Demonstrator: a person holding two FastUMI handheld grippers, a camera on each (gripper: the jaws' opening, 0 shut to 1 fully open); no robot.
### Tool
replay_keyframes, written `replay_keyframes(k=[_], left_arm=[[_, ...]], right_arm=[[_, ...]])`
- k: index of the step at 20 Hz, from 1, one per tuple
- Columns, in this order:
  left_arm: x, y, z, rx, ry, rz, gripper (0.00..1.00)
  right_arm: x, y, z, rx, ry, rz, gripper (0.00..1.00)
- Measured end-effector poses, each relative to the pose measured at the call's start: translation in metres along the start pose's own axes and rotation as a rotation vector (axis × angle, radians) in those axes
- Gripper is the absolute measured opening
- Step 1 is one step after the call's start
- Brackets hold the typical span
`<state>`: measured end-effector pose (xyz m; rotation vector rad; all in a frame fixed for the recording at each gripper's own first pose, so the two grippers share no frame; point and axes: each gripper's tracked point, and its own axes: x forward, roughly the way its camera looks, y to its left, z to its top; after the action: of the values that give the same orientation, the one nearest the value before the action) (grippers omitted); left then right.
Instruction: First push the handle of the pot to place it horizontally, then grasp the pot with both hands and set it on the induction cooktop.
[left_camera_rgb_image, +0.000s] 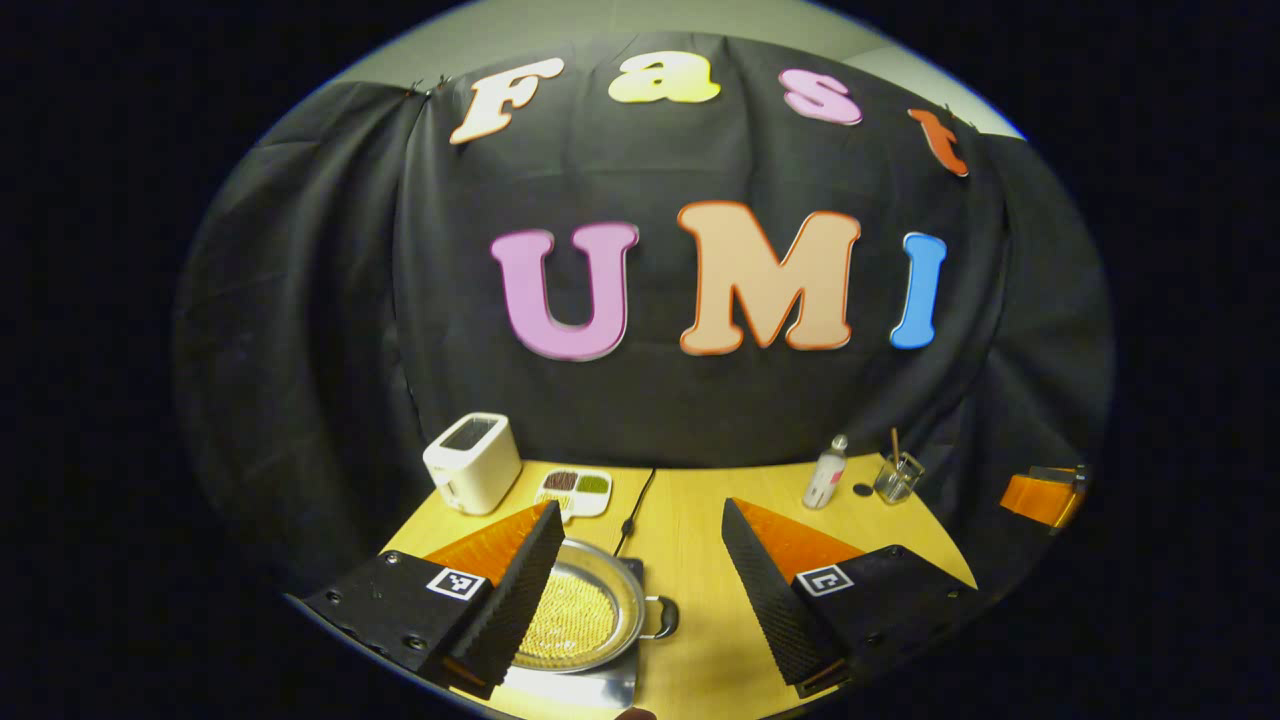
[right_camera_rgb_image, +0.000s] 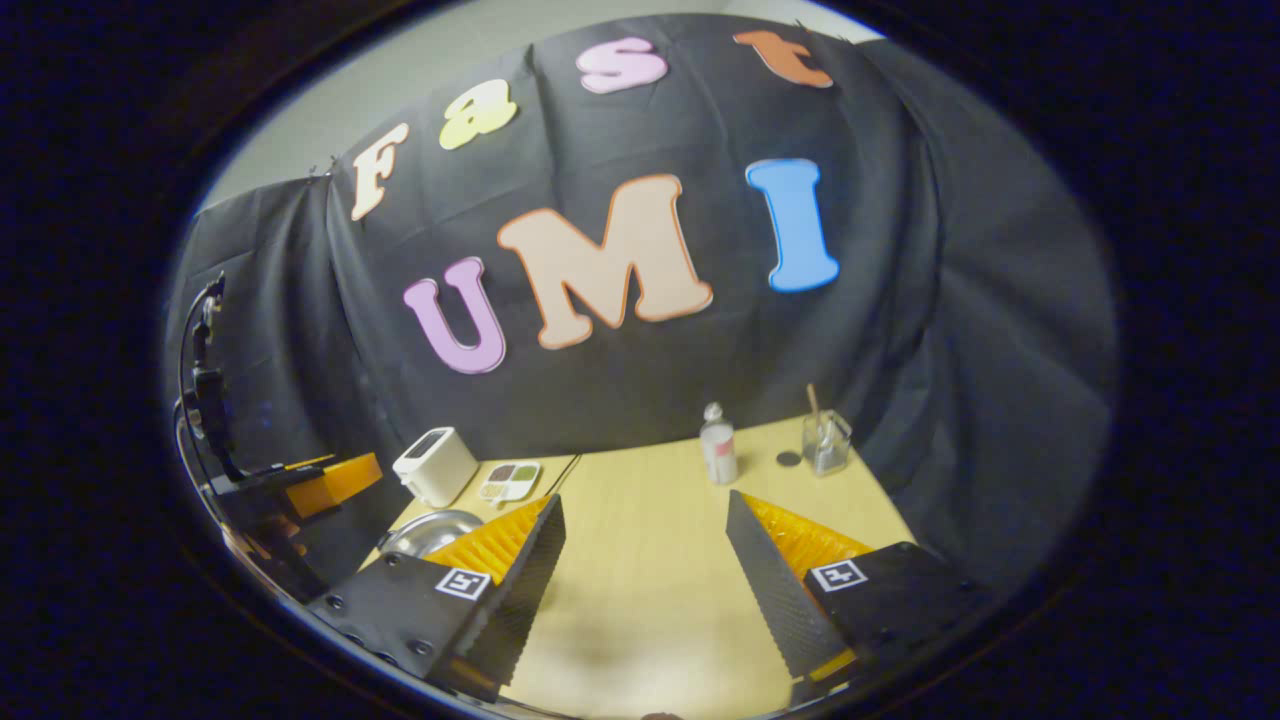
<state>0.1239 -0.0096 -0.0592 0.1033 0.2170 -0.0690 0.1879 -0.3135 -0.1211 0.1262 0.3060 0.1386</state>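
A shallow silver pot (left_camera_rgb_image: 585, 612) with a gold-patterned bottom rests on the dark, glossy induction cooktop (left_camera_rgb_image: 590, 690) at the near left of the yellow table (left_camera_rgb_image: 690, 540). One small loop handle (left_camera_rgb_image: 662, 618) sticks out on the pot's right side. My left gripper (left_camera_rgb_image: 640, 512) hovers above it, open, its left finger overlapping the pot's left rim in the view. My right gripper (right_camera_rgb_image: 645, 503) is open over bare table, with the pot (right_camera_rgb_image: 425, 532) off to its left. The left gripper's orange body (right_camera_rgb_image: 325, 480) shows at the left edge.
A white toaster (left_camera_rgb_image: 472, 462) and a divided dish (left_camera_rgb_image: 575, 492) stand at the back left. A small bottle (left_camera_rgb_image: 825, 475) and a glass with sticks (left_camera_rgb_image: 897, 475) stand at the back right. A black cable (left_camera_rgb_image: 635, 505) runs from the cooktop to the wall.
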Motion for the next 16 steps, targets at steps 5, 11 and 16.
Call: replay_keyframes(k=[5, 11, 16], left_arm=[[-0.032, -0.049, 0.056, 0.018, -0.222, 0.032, 0.96], [-0.066, -0.095, 0.048, -0.015, -0.253, -0.015, 0.96], [-0.08, -0.114, 0.028, 0.026, -0.216, -0.01, 0.98]], right_arm=[[-0.045, -0.029, 0.068, -0.052, -0.179, -0.022, 0.92], [-0.087, -0.06, 0.084, -0.037, -0.257, -0.051, 0.92], [-0.109, -0.074, 0.07, -0.035, -0.248, -0.062, 0.92]])
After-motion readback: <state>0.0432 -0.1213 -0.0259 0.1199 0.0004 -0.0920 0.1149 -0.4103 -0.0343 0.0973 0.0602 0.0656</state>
